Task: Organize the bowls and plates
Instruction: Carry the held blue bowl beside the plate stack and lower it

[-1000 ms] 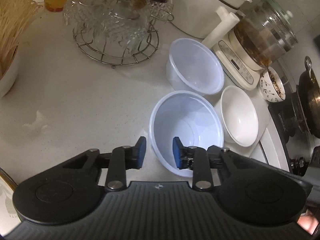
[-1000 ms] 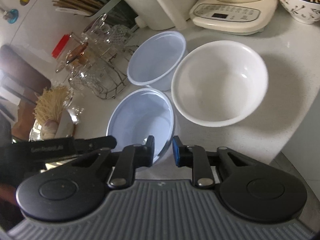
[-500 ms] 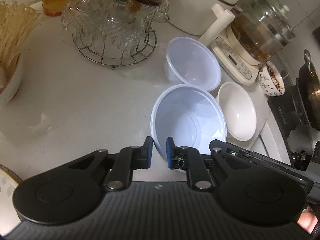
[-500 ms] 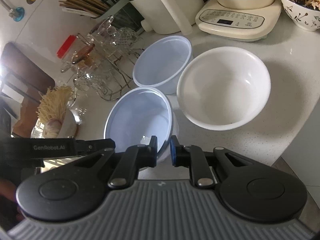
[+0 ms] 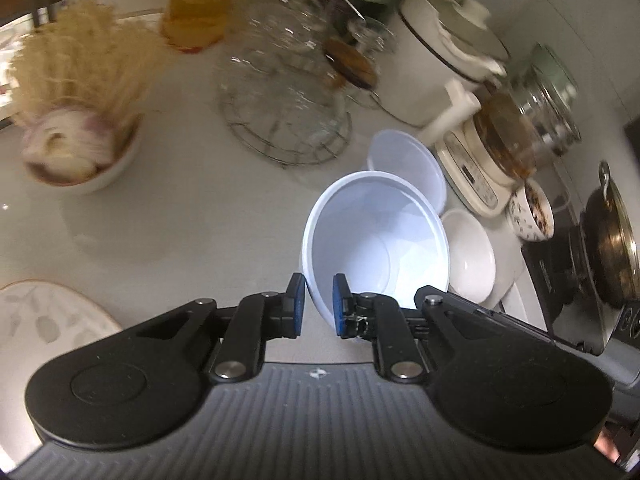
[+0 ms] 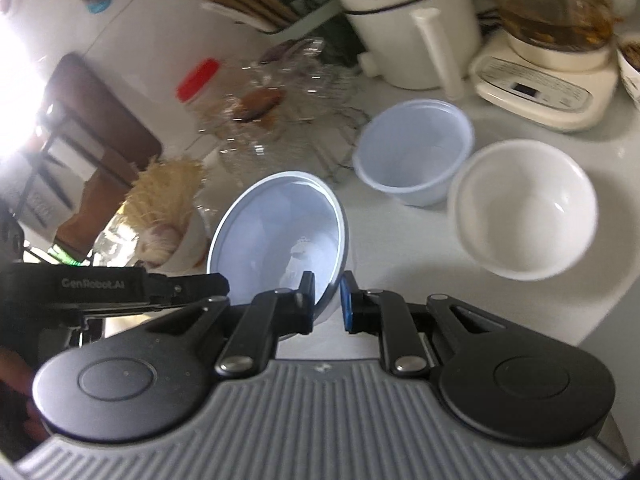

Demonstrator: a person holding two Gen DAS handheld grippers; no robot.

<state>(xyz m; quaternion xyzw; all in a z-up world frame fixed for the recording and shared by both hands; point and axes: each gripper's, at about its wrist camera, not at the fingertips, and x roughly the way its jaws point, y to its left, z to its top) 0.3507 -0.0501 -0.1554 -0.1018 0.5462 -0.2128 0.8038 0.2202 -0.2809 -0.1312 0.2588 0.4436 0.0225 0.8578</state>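
Observation:
A pale blue plastic bowl (image 5: 376, 236) is held off the white counter by both grippers. My left gripper (image 5: 318, 306) is shut on its near rim. My right gripper (image 6: 326, 302) is shut on the rim on the other side, where the bowl (image 6: 276, 232) looks tilted. A second blue plastic bowl (image 5: 406, 168) stands on the counter behind; it also shows in the right wrist view (image 6: 414, 150). A white ceramic bowl (image 5: 468, 260) stands to the right of it, also in the right wrist view (image 6: 524, 208).
A wire rack of glassware (image 5: 288, 92) stands behind. A bowl with onion and noodles (image 5: 76, 152) is at the left, a patterned plate (image 5: 44, 320) near left. A white pot (image 5: 436, 60), glass kettle on its base (image 5: 516, 132), patterned bowl (image 5: 534, 212) and wok (image 5: 612, 236) line the right.
Both grippers closed on the near blue bowl's rim and lifted it off the counter, moving up and back. The other bowls stayed put.

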